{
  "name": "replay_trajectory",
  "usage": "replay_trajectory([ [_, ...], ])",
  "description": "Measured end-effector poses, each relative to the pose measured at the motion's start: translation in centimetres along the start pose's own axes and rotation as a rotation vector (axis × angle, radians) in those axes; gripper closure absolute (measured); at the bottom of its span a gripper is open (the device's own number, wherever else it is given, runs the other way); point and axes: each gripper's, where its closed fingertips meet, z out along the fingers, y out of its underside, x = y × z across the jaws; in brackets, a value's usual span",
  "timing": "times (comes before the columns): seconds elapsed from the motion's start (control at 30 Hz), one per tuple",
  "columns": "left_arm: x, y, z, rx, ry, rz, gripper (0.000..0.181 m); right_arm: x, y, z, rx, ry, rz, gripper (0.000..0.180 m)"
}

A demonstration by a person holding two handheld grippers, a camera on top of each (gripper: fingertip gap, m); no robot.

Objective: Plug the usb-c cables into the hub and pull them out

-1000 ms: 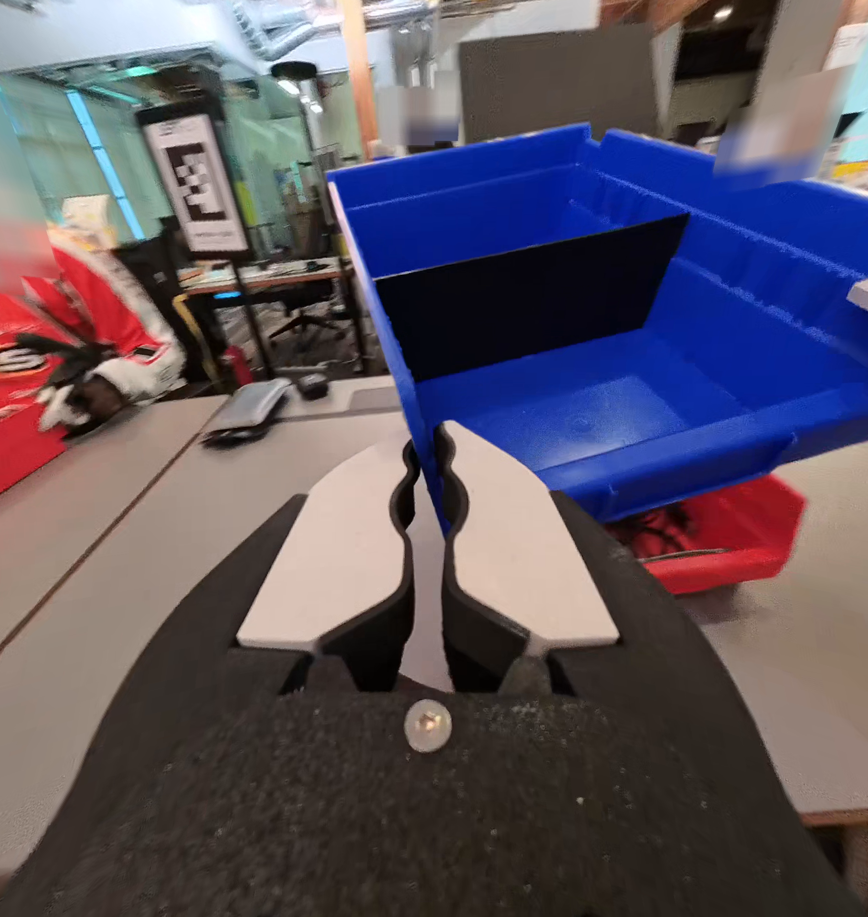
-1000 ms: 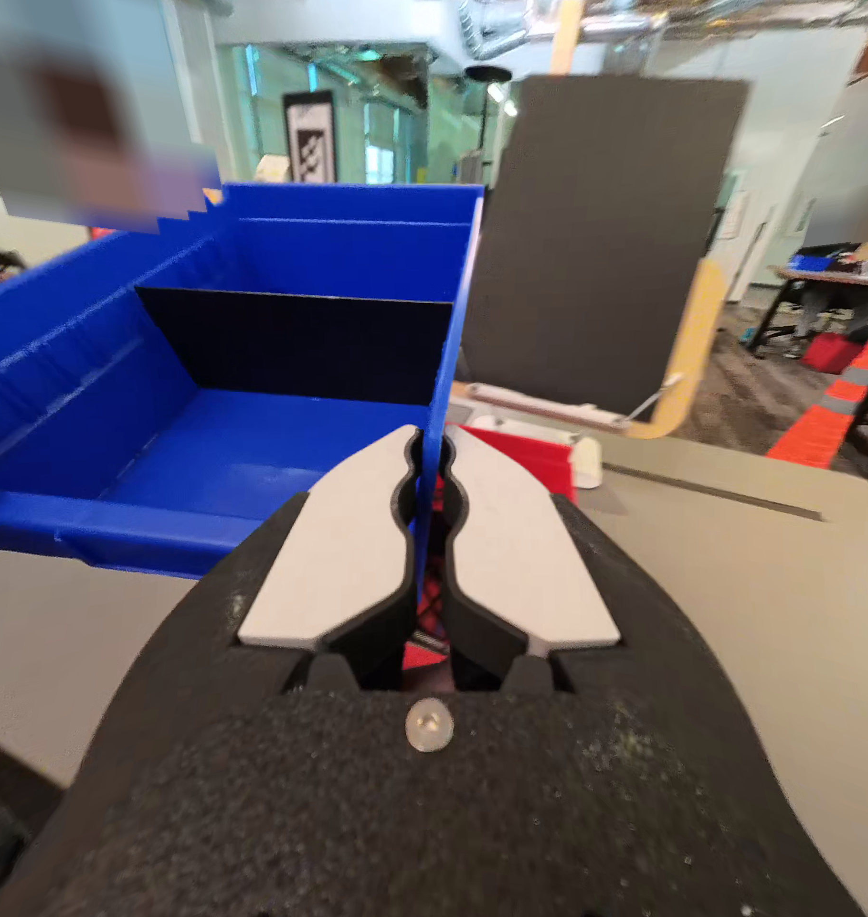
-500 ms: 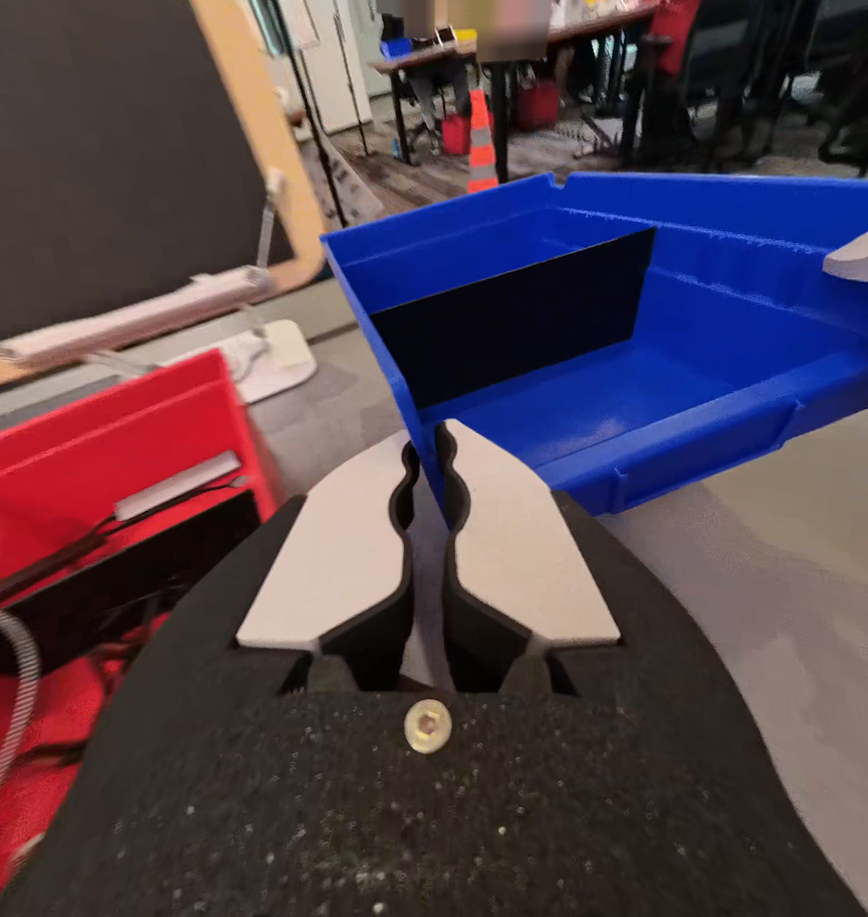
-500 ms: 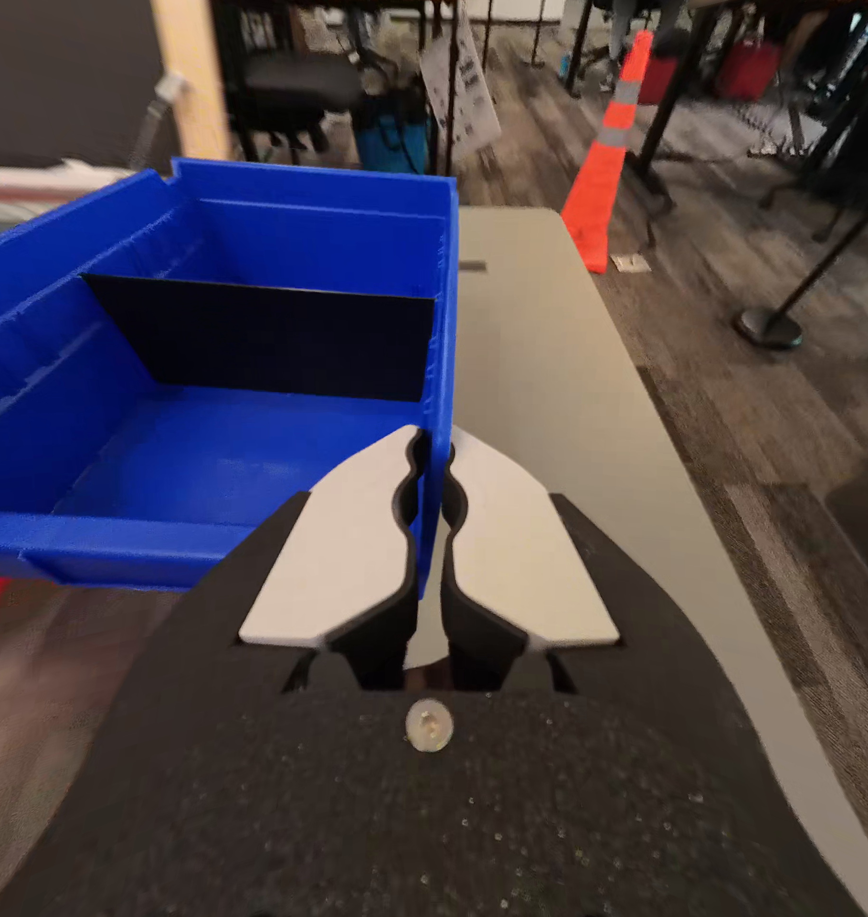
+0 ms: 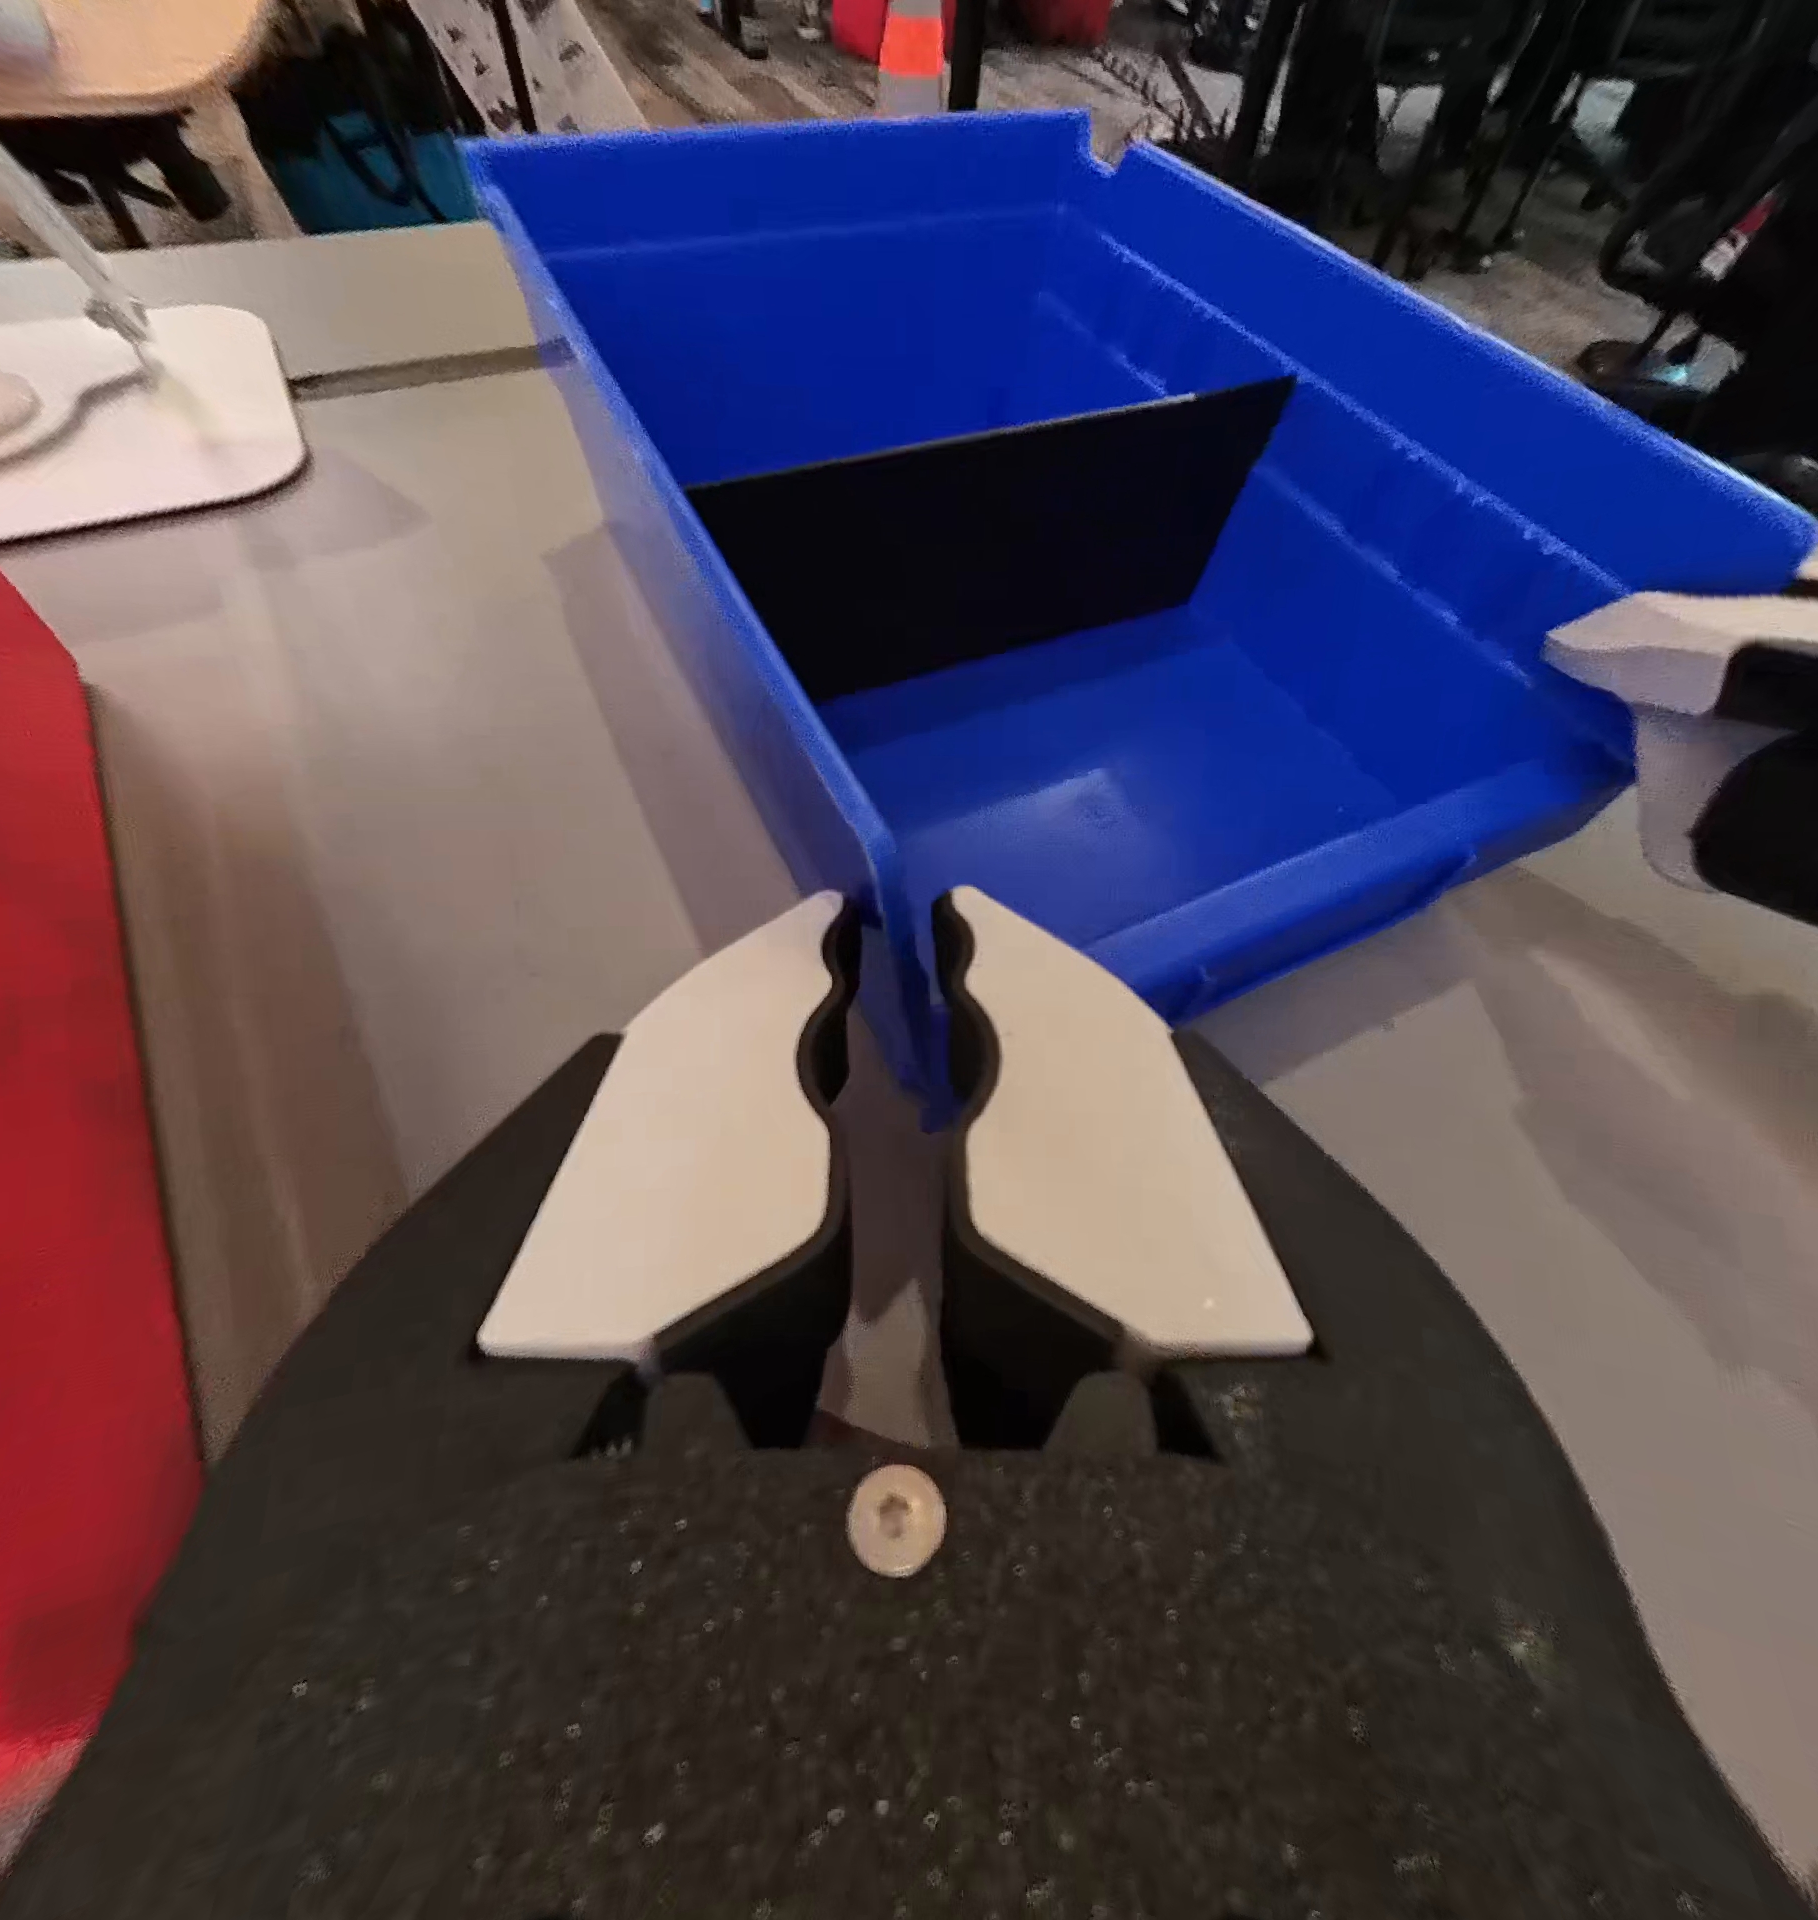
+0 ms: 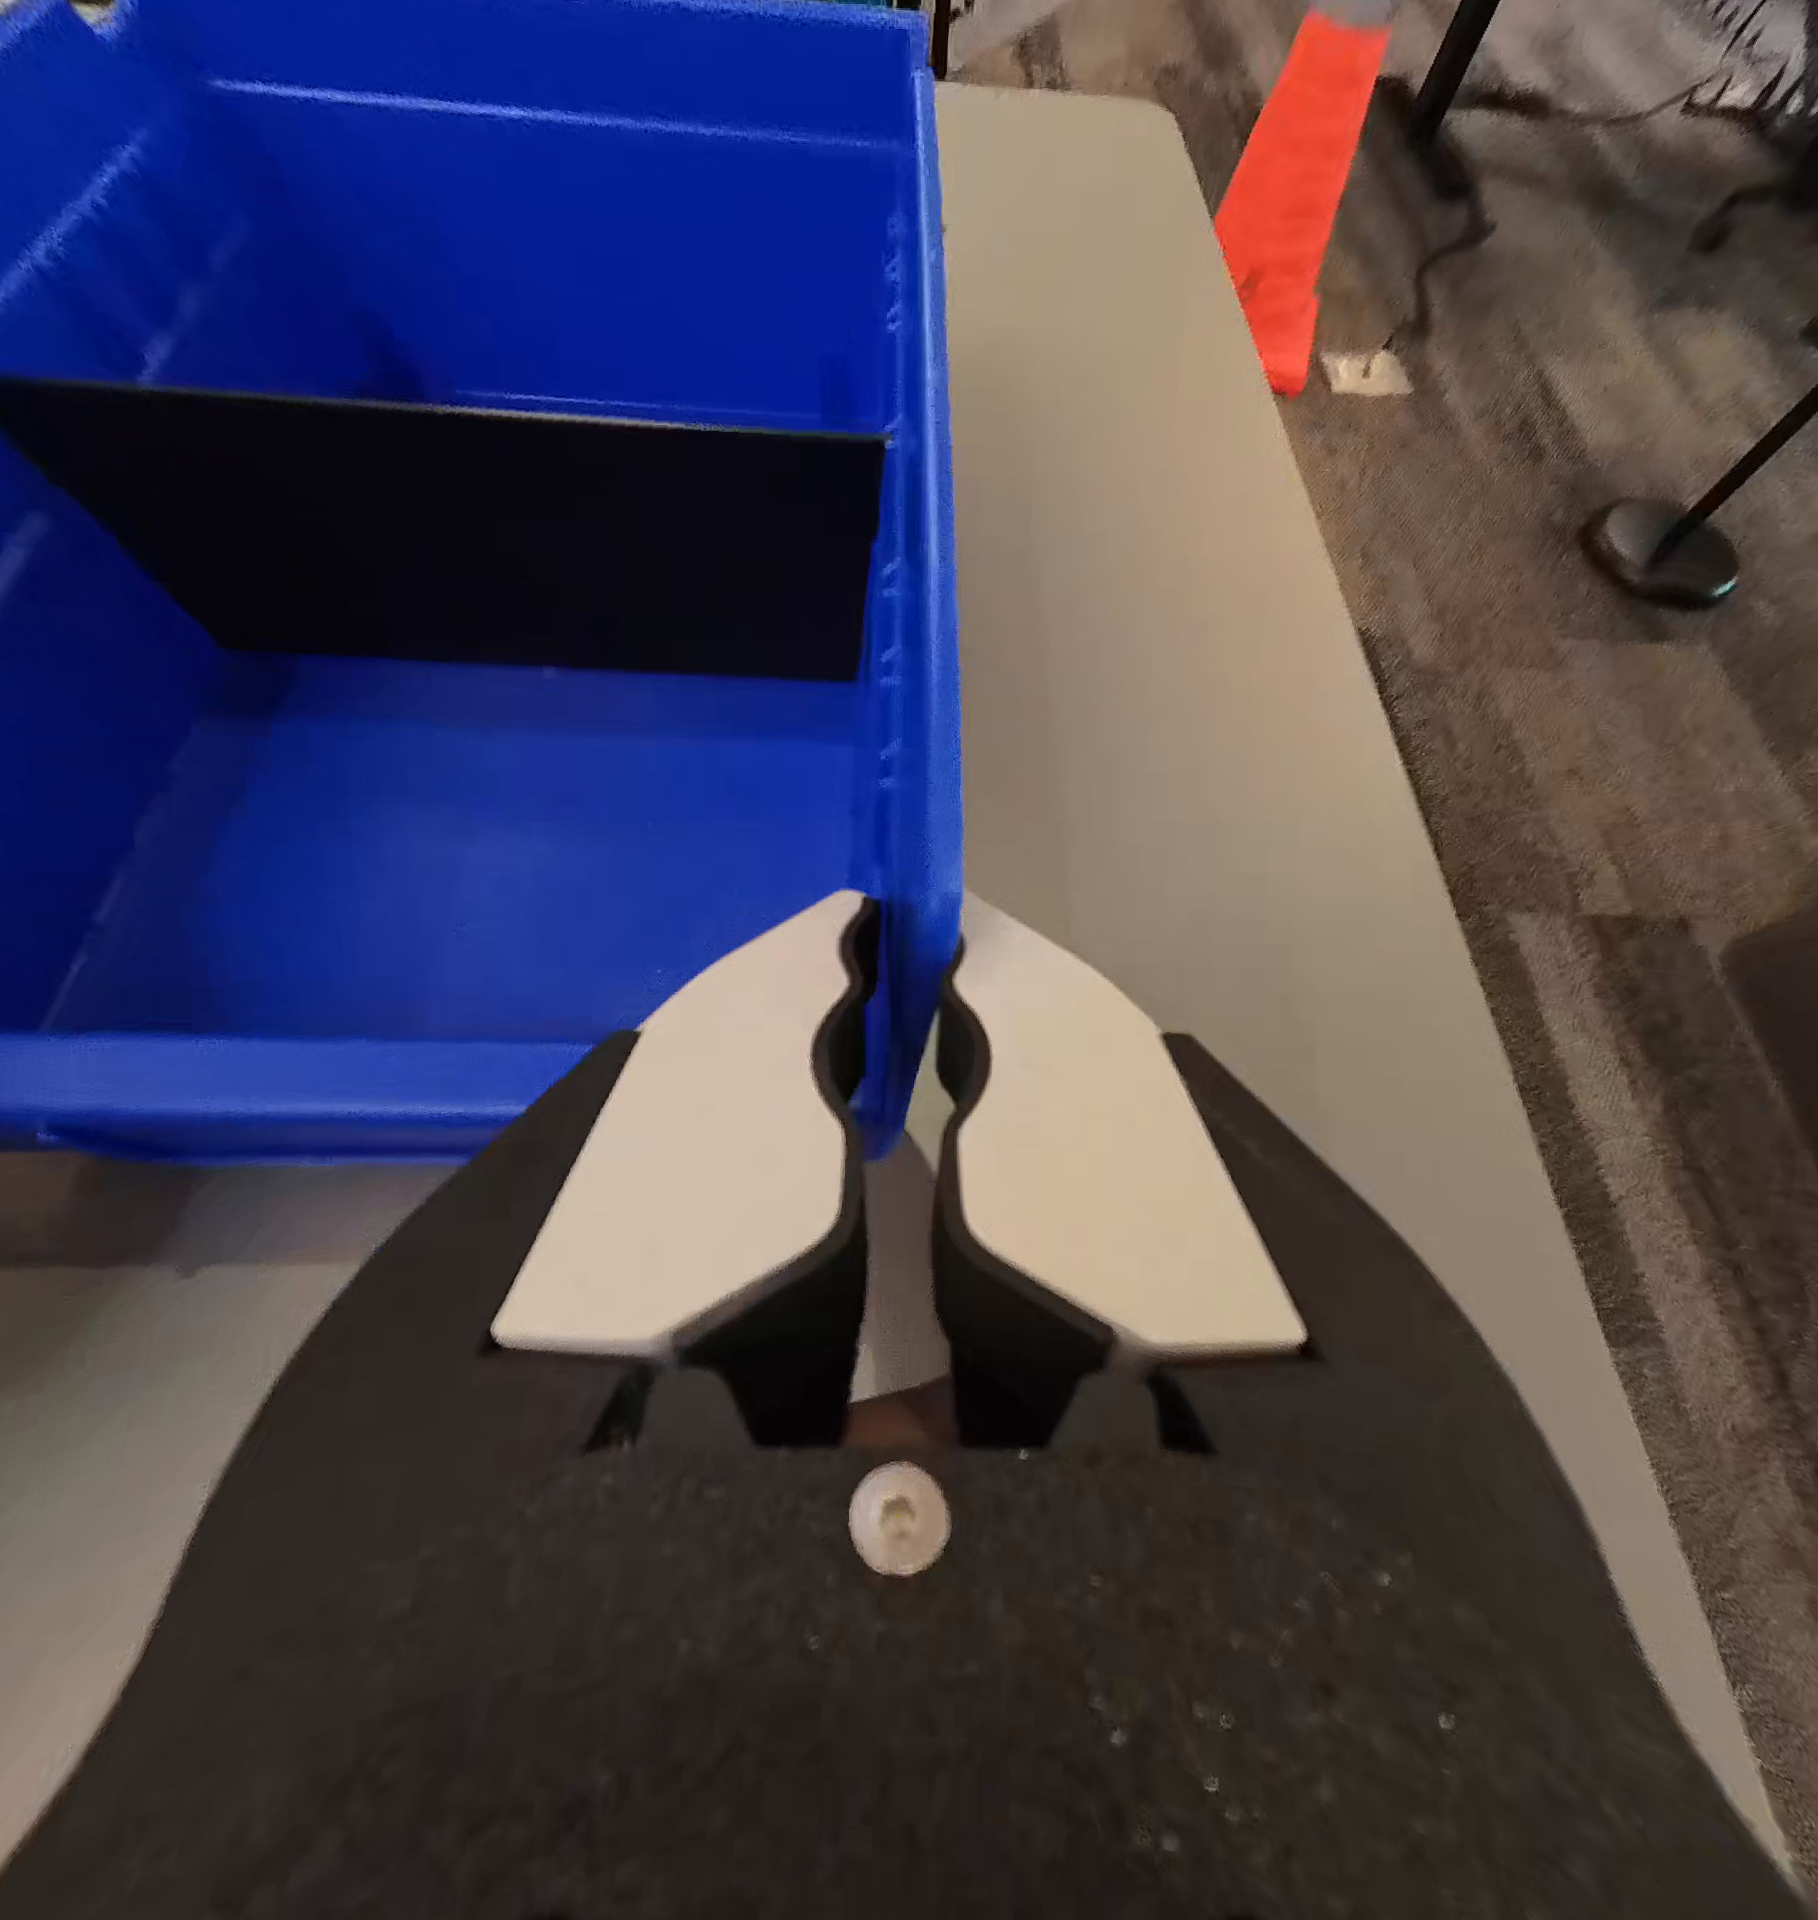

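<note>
Blue bin (image 5: 1144, 790) wall between hand-held gripper (image 5: 892, 914) fingers

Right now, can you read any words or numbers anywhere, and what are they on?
No text can be read.
blue bin: no writing shows on it.
white sheet behind the table, left wrist view: dark marks, too blurred to read.
white tag on the floor by the orange cone, right wrist view: too small to read.

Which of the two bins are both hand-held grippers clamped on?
The blue bin, gripped at each front corner; the red bin sits untouched at the left edge.
</note>
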Motion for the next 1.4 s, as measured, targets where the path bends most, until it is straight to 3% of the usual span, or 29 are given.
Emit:
replay_trajectory([
  [0.2,1.7,-1.1,-3.2,0.003,0.192,-0.006,0.157,0.6,-0.8,-0.7,0.007,0.066,-0.08,0.162],
  [0.4,-3.0,-4.8,-12.1,0.145,0.318,0.029,0.154,-0.3,-5.5,-4.3,0.127,0.104,-0.052,0.158],
  [0.5,-10.2,-5.4,-16.4,0.225,0.159,0.106,0.153,-4.5,-8.7,-6.6,0.223,0.017,-0.076,0.158],
  [0.6,-18.7,-4.9,-20.2,0.308,-0.072,0.13,0.154,-12.0,-10.8,-8.5,0.295,-0.157,-0.094,0.158],
  [0.7,-26.4,-2.3,-23.9,0.387,-0.289,-0.009,0.154,-22.1,-9.8,-8.9,0.297,-0.422,-0.129,0.153],
  [0.77,-28.1,0.7,-23.1,0.33,-0.279,-0.036,0.154,-27.7,-7.6,-8.1,0.267,-0.528,-0.142,0.144],
  [0.87,-27.7,3.2,-19.9,0.151,-0.169,-0.099,0.134,-31.7,-4.1,-5.4,0.203,-0.478,-0.156,0.136],
  [1.0,-27.9,6.9,-16.8,-0.047,-0.162,-0.087,0.141,-33.4,-1.8,-2.5,0.155,-0.319,-0.178,0.138],
  [1.07,-28.2,6.6,-16.4,-0.044,-0.154,-0.103,0.164,-34.1,-1.5,-1.9,0.125,-0.326,-0.102,0.142],
  [1.1,-28.5,6.5,-16.2,-0.047,-0.158,-0.103,0.168,-34.3,-1.6,-1.9,0.119,-0.325,-0.05,0.162],
  [1.17,-29.5,6.2,-16.0,-0.047,-0.208,-0.063,0.173,-34.2,-1.8,-1.9,0.113,-0.271,-0.006,0.174],
  [1.27,-31.2,5.5,-16.4,-0.042,-0.292,0.013,0.177,-35.4,-2.0,-2.7,0.118,-0.175,-0.013,0.176],
  [1.4,-35.7,4.5,-18.7,-0.033,-0.404,0.08,0.178,-40.1,-2.8,-3.1,0.145,-0.183,-0.021,0.175],
])
